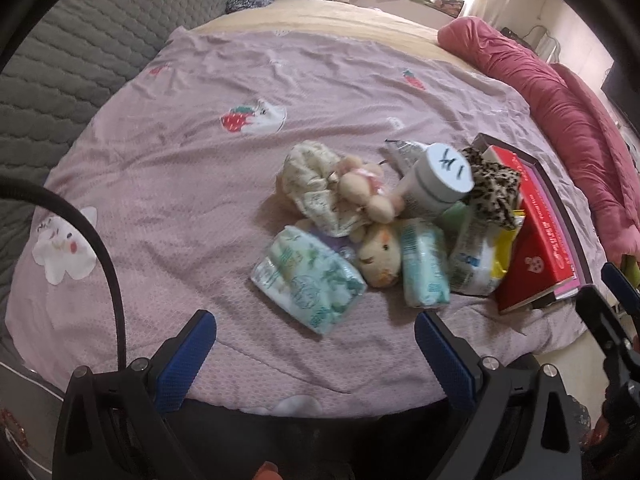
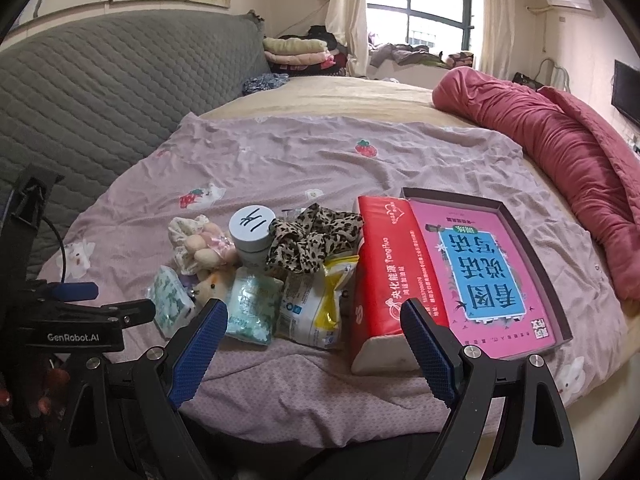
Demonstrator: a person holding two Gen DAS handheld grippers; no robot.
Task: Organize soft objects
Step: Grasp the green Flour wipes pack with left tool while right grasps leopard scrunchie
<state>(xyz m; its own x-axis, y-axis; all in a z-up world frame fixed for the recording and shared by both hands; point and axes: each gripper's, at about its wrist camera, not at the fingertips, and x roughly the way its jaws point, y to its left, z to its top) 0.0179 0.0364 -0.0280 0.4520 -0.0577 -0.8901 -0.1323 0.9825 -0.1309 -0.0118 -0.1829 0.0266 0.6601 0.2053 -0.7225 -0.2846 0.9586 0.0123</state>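
Note:
A heap of small items lies on the pink sheet [image 1: 180,168]. It holds two pale green tissue packs [image 1: 308,280] [image 1: 425,268], a cream plush toy [image 1: 380,258], a beige plush [image 1: 364,190] on a floral scrunchie [image 1: 308,172], a leopard scrunchie [image 1: 494,184] [image 2: 316,236], a white jar [image 1: 440,176] [image 2: 252,228] and a yellow-white packet [image 2: 316,304]. A red tissue box [image 2: 388,272] leans against a tray holding a pink book [image 2: 484,272]. My left gripper [image 1: 316,344] is open just short of the heap. My right gripper [image 2: 314,328] is open in front of the packet and red box.
A rolled red quilt [image 2: 560,132] lies along the bed's right side. A grey quilted headboard [image 2: 100,92] stands at left. Folded clothes [image 2: 296,50] are stacked far back near the window. The bed's near edge runs just below both grippers.

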